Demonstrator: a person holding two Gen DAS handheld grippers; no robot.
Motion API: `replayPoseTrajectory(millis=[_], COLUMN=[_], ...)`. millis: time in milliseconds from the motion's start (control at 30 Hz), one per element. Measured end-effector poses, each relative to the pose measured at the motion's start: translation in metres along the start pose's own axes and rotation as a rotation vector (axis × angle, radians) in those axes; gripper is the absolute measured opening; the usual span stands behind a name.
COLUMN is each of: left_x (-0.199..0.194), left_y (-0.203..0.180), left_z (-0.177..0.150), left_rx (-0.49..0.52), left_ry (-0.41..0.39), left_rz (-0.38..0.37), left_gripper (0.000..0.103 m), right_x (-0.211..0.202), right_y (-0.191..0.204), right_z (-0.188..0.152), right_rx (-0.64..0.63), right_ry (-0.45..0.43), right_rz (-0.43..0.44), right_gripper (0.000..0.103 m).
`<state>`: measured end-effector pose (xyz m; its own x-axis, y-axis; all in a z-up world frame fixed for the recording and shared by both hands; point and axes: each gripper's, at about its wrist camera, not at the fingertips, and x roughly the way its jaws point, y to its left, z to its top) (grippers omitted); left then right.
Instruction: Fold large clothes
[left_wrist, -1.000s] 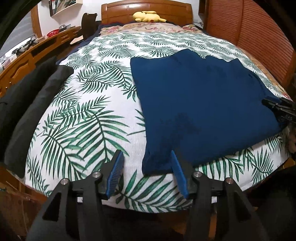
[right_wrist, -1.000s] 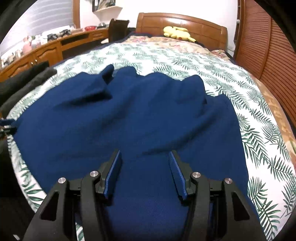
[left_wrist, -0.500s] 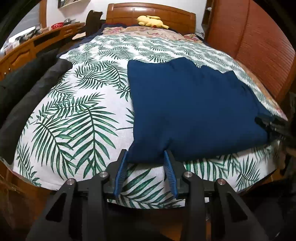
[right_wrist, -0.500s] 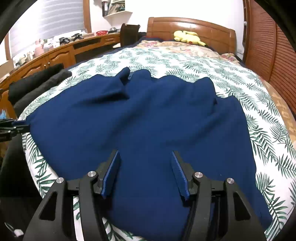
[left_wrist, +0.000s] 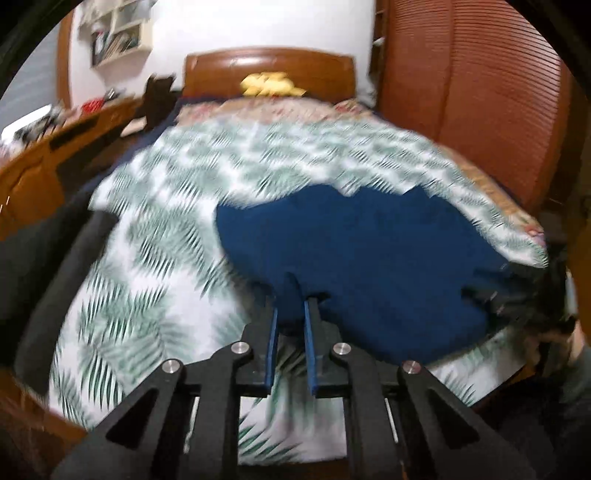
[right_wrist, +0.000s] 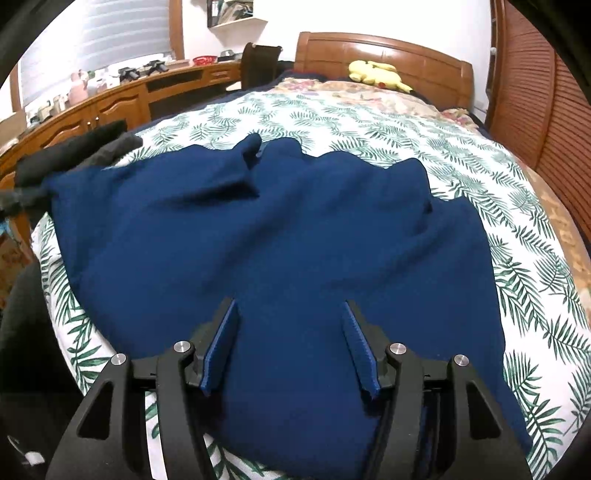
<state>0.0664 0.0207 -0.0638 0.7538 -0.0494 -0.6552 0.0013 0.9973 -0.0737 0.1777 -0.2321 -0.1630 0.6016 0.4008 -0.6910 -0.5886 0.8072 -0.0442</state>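
Observation:
A large navy blue garment lies spread on the leaf-print bedspread; it also shows in the blurred left wrist view. My left gripper is shut on the garment's near left corner, with a pinch of blue cloth between its blue pads. My right gripper is open, its jaws wide apart, low over the garment's near hem. The left gripper shows at the far left of the right wrist view, at the garment's corner.
Dark folded clothes lie on the bed's left edge. A yellow plush toy sits by the wooden headboard. A wooden desk with small items runs along the left. A slatted wooden wardrobe stands on the right.
My left gripper closed on the garment's near corner and is moving, blurring its view. The right gripper stayed open over the near hem, with its view shifting slightly.

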Motion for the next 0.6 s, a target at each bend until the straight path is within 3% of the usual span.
replayPoseTrajectory(millis=[267, 600], left_x=[0.006, 0.034], left_y=[-0.101, -0.241], left_z=[0.067, 0.104], left_rx=[0.195, 0.377], left_ry=[-0.079, -0.067], left_rz=[-0.109, -0.291], left_gripper=[0.007, 0.006], right_x=[-0.033, -0.085], right_y=[-0.05, -0.14], right_z=[-0.016, -0.047], right_rx=[0.083, 0.26], right_ry=[-0.038, -0.1], right_rz=[-0.06, -0.189], right_gripper=[0.059, 0.059])
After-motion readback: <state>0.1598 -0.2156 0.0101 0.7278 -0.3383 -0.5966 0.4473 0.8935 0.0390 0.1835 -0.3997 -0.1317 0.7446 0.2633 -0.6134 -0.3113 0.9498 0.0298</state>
